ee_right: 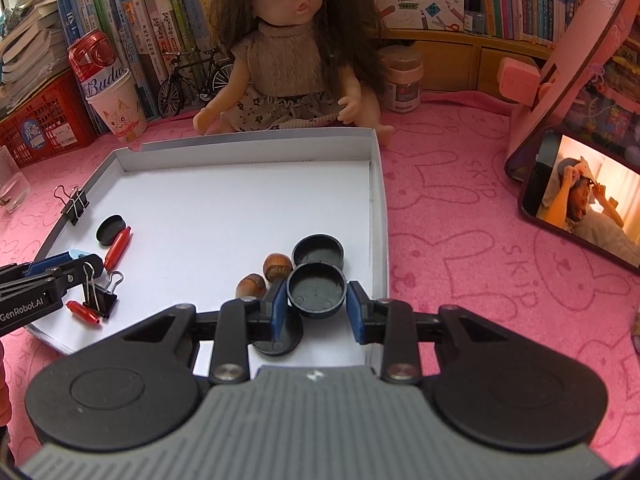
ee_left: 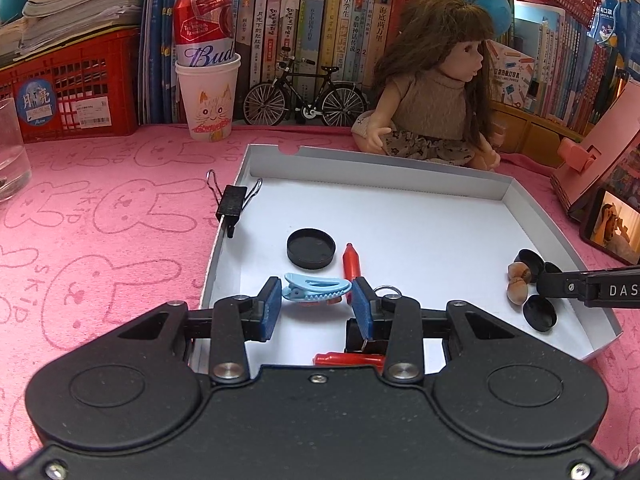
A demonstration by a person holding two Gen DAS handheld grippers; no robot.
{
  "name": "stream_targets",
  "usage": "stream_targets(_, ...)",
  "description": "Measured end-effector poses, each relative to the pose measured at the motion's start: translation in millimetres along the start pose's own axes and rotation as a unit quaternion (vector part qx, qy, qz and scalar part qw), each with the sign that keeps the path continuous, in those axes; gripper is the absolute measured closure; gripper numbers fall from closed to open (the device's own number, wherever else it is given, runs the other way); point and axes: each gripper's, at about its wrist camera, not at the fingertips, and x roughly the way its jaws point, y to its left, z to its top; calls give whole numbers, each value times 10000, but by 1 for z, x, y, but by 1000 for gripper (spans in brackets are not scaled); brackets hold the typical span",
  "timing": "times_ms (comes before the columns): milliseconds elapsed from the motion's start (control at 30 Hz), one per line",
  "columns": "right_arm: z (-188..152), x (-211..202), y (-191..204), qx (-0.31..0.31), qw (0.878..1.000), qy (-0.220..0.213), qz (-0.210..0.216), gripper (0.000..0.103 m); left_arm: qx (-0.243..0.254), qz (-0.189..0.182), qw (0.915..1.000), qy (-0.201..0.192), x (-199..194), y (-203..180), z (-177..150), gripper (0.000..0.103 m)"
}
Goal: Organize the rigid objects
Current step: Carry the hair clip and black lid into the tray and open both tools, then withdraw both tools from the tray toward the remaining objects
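Filling most of the pink cloth [ee_left: 100, 208] is a shallow white box lid [ee_right: 376, 184] with low raised walls on all sides; its middle and far half lie bare, leaving wide open floor there. A black binder clip [ee_left: 231, 202] is clamped on the lid's left wall, and a doll [ee_right: 296, 52] sits just beyond the far wall. A phone [ee_right: 580, 196] stands well apart off the right edge.

Both grippers point steeply down into the lid's near half, the left at the near left part, the right near the right wall.

The left gripper [ee_left: 316, 304] has its blue pads partly apart with a light blue hair clip [ee_left: 316, 286] lying between them; the left pad looks to touch the clip's hinge end, but whether the right pad presses it I cannot tell. A red crayon [ee_left: 351, 262] lies just beyond the clip, a black round cap [ee_left: 311, 248] beside it, and a second red crayon [ee_left: 348, 359] lies near the gripper's body.

The right gripper [ee_right: 316, 304] is partly apart around a black cap [ee_right: 316, 288]; the left pad seems to touch its rim, a narrow gap shows at the right pad. Another cap [ee_right: 318, 251] sits just behind, touching it, a third [ee_right: 280, 342] lies under the left finger, and two hazelnuts [ee_right: 264, 276] lie just left. A second binder clip [ee_right: 100, 296] stands near the lid's near left corner.
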Motion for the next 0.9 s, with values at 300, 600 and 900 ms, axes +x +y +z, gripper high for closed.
stream_targets(300, -2, -15, 0, -42, 9992, -396, 37, 38, 115, -28, 9998, -170, -14, -4, 0, 44)
stream_targets(600, -15, -43, 8, -266, 9964, -800, 66, 21, 339, -239, 9980, -467, -49, -17, -8, 26)
stream_targets(900, -42, -81, 17, -546, 9898, -1272, 324, 14, 557, -531, 9941, -763, -93, -27, -28, 23)
